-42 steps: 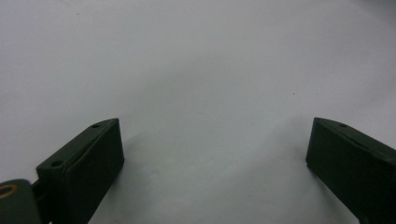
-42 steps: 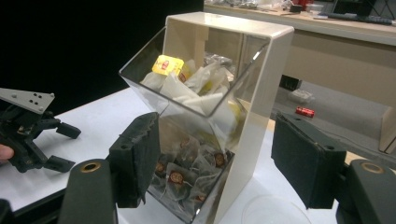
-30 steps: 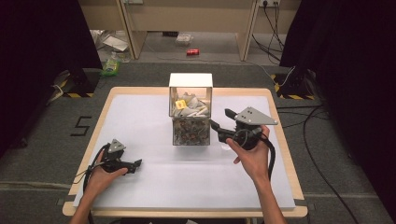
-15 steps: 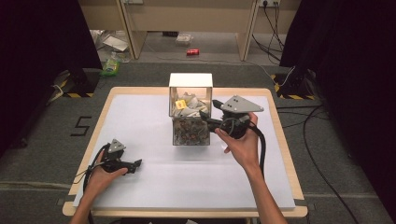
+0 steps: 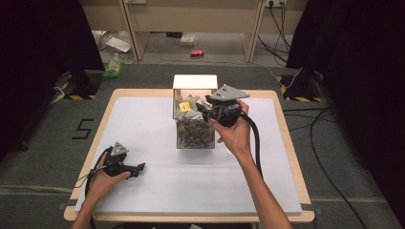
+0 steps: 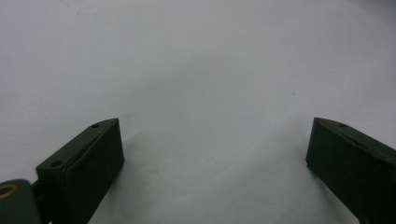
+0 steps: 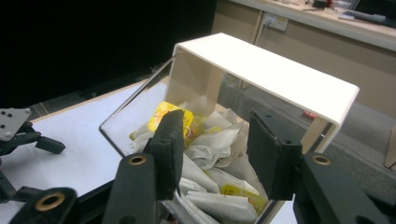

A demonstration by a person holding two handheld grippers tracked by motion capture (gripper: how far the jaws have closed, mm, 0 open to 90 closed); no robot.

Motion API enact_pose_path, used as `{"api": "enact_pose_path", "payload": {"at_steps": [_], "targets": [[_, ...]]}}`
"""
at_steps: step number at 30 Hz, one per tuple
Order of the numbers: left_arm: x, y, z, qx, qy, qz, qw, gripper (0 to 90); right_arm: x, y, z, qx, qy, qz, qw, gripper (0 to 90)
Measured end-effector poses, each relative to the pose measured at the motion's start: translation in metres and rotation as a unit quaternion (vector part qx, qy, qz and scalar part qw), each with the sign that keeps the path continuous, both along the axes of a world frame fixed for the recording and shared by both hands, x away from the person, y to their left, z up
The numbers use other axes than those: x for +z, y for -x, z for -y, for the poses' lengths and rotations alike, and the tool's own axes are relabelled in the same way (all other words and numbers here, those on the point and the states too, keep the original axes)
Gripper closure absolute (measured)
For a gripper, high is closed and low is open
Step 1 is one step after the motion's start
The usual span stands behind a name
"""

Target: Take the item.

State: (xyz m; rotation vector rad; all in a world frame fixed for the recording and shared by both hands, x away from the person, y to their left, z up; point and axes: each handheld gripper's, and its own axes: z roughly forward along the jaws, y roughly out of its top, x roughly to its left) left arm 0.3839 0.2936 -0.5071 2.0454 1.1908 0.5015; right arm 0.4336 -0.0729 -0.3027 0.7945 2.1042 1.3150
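Note:
A clear box (image 5: 195,136) with a white lid panel (image 7: 266,70) stands mid-table, full of white sachets (image 7: 210,149) and a yellow packet (image 7: 170,114). My right gripper (image 5: 204,109) hovers over the box's open top, held from the right. In the right gripper view its jaws (image 7: 217,135) stand open just above the sachets with nothing between them. My left gripper (image 5: 139,167) rests on the white mat near the front left. In the left gripper view it (image 6: 212,140) is wide open over bare mat.
A white mat (image 5: 143,119) covers the wooden table (image 5: 282,109). The left gripper's body (image 7: 18,133) shows far left in the right gripper view. On the floor beyond lie a red can (image 5: 197,53), a green bottle (image 5: 113,67) and cables (image 5: 329,114).
My right gripper has moved left and away from the person, from beside the box to over its open top. The left gripper has stayed put.

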Motion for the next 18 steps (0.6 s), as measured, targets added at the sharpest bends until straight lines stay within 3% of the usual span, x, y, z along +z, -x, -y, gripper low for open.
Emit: {"api": "enact_pose_path", "payload": {"at_steps": [5, 18], "targets": [[0.0, 0.0, 0.0, 0.0, 0.0, 0.0, 1.0, 3.2, -0.004, -0.012, -0.003, -0.011, 0.002, -0.014, 0.9998, 58.4], [0.0, 0.0, 0.0, 0.0, 0.0, 0.0, 1.0, 3.2, -0.006, -0.024, -0.013, -0.018, 0.021, -0.032, 0.9991, 59.3]]}}
